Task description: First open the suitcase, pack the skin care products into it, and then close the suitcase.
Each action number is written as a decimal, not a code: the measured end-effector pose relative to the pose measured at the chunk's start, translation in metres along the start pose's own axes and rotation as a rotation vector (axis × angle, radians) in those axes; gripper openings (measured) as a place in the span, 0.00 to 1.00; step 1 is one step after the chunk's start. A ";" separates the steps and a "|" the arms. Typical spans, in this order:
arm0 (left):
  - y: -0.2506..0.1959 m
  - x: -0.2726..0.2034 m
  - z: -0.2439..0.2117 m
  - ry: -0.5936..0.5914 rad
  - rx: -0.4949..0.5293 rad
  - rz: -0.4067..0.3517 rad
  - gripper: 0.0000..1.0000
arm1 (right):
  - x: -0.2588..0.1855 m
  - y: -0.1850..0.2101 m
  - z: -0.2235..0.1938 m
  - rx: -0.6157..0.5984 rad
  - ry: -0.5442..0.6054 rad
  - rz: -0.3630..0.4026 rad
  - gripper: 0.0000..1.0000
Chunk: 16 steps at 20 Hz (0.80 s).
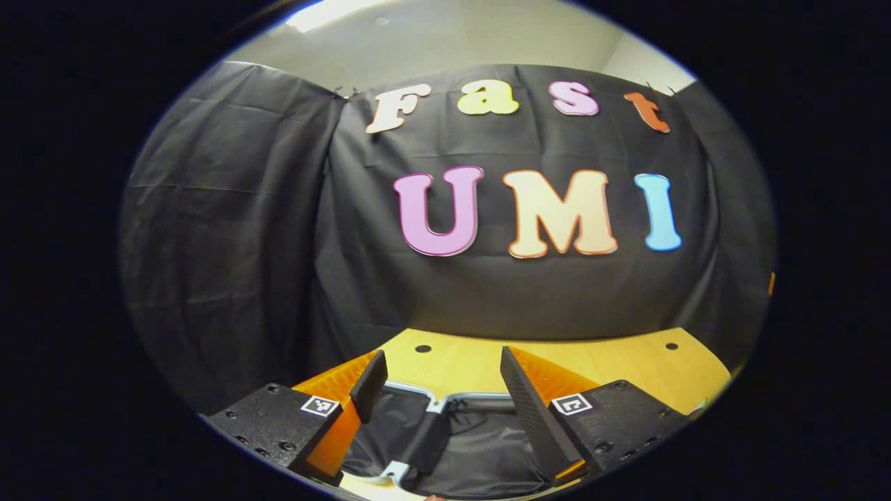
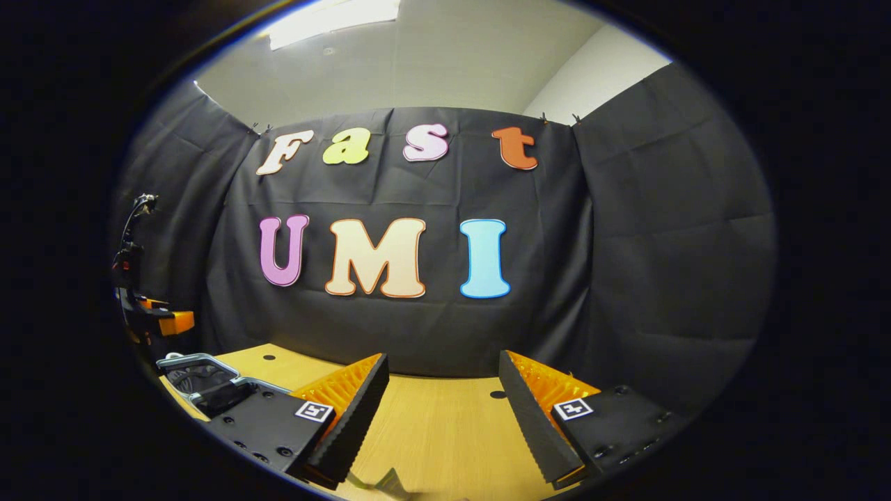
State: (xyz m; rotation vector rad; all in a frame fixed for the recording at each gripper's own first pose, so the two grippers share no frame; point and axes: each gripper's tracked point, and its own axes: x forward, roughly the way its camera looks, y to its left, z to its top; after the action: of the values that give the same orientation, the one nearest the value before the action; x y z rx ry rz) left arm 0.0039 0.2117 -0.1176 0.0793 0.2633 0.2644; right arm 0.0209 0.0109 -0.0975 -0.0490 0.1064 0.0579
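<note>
I see suitcase [image 1: 445, 445] open on table [image 1: 626, 362], dark fabric lining, pale rim, right under left gripper [image 1: 442, 386], jaws apart, empty. Right gripper [image 2: 442, 396] over bare table, jaws apart; suitcase at far left.

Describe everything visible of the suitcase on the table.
The open suitcase with black fabric lining lies on the yellow wooden table, directly below the left gripper, whose open fingers frame it without touching. A silvery metal rim edges the cavity, and the lining looks soft and creased, with a black strap crossing it. No skin care products can be seen in the part shown. In the right gripper view it sits at the table's left edge, its silvery rim catching light.
</note>
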 end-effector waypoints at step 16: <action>-0.192 -0.071 -0.074 0.125 -0.009 -0.368 0.95 | -0.025 -0.019 -0.021 -0.018 0.035 0.085 0.99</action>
State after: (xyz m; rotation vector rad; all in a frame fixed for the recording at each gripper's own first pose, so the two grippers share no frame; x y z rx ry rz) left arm -0.0342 0.0115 -0.1932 0.0046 0.3944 -0.0957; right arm -0.0047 -0.0110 -0.1151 -0.0631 0.1431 0.1427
